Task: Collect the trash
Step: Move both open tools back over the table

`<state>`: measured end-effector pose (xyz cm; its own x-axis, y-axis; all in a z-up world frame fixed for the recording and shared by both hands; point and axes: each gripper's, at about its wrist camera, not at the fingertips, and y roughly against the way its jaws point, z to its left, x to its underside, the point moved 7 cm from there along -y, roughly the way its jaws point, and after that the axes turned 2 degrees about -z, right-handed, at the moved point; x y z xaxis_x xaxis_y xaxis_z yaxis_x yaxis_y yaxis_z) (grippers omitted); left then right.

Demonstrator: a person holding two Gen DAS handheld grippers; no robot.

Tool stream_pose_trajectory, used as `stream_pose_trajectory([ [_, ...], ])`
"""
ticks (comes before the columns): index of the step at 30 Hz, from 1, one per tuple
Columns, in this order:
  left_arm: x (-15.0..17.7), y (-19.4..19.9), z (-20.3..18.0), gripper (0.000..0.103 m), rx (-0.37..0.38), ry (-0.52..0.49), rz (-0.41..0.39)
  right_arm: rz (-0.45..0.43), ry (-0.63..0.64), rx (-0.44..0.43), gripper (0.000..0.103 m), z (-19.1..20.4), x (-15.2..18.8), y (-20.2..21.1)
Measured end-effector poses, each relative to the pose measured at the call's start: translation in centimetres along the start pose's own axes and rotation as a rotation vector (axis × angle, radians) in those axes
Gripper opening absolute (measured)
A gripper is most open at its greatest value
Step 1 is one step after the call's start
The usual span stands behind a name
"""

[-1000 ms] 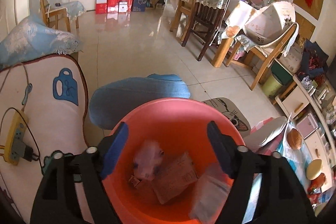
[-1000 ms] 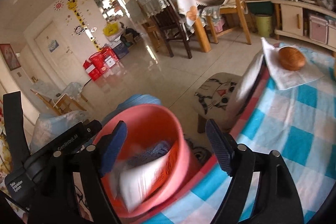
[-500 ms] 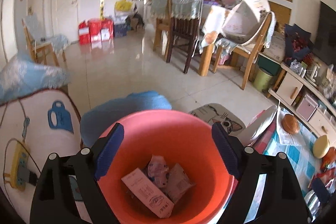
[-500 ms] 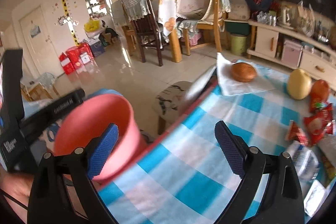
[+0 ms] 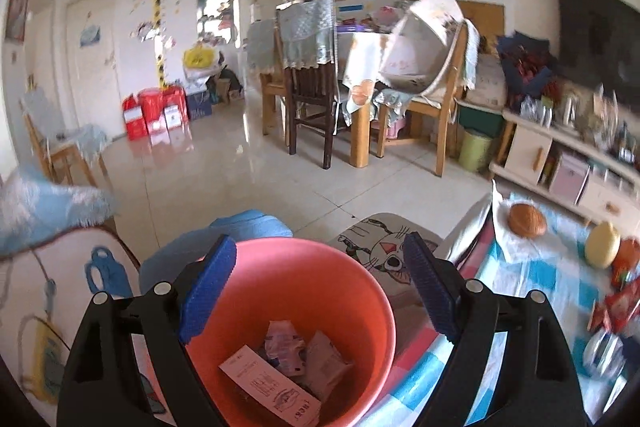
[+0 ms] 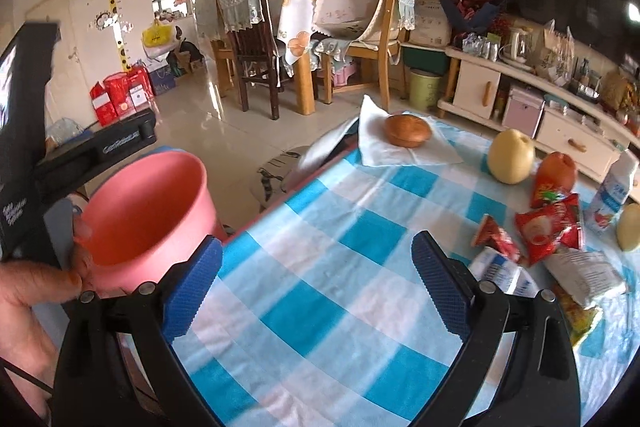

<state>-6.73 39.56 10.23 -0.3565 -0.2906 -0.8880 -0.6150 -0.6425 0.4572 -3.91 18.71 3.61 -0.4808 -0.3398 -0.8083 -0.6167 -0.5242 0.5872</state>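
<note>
Left gripper (image 5: 316, 291), jaws spread wide and gripping nothing, is pointing forward and slightly down over the mouth of the pink plastic bucket (image 5: 344, 291); its blue-padded fingers (image 5: 208, 287) are framing the bucket's rim on either side without visibly touching it. Inside the bucket, a white printed carton (image 5: 270, 389) and several crumpled wrappers (image 5: 304, 351) are lying at the bottom.

Right gripper (image 6: 316, 287), jaws likewise spread and empty, is hovering above the blue-and-white checked tablecloth (image 6: 320, 211), aimed across the table. In the right wrist view the bucket (image 6: 148, 211) is sitting just beside the table's near edge, and the person's left hand (image 6: 60, 279) is gripping the black handle of the left tool right next to the bucket wall.

Remaining trash is lying on the tablecloth, well apart from the bucket on the table's far side: red snack packets (image 6: 548, 227), a white crumpled wrapper (image 6: 584, 271) and a blue-and-white packet (image 6: 500, 271). Farther from the bucket, a bun on a napkin (image 6: 408, 131), a yellow pear (image 6: 512, 155) and a small milk bottle (image 6: 612, 195) are standing on the same cloth.
</note>
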Motion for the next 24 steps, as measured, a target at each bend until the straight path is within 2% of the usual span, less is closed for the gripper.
stream_pose_trajectory([
  [3, -0.2, 0.6, -1.3, 0.085, 0.019, -0.033, 0.0, -0.005, 0.029, 0.023, 0.096, -0.5, 0.7, 0.9],
  [11, -0.4, 1.8, -3.8, 0.087, 0.097, -0.044, 0.0, -0.014, 0.023, 0.057, 0.096, -3.0, 2.2, 2.9],
  [12, -0.4, 1.9, -4.0, 0.094, 0.101, -0.049, -0.003, -0.014, 0.019, 0.059, 0.096, -3.3, 2.4, 3.1],
  [17, 0.0, 2.5, -5.6, 0.094, 0.111, -0.085, -0.017, -0.007, -0.01, 0.074, 0.096, -5.2, 3.2, 3.8],
  [24, 0.6, 3.3, -8.7, 0.095, 0.103, -0.187, -0.037, -0.002, 0.005, 0.103, 0.096, -7.0, 4.0, 4.8],
])
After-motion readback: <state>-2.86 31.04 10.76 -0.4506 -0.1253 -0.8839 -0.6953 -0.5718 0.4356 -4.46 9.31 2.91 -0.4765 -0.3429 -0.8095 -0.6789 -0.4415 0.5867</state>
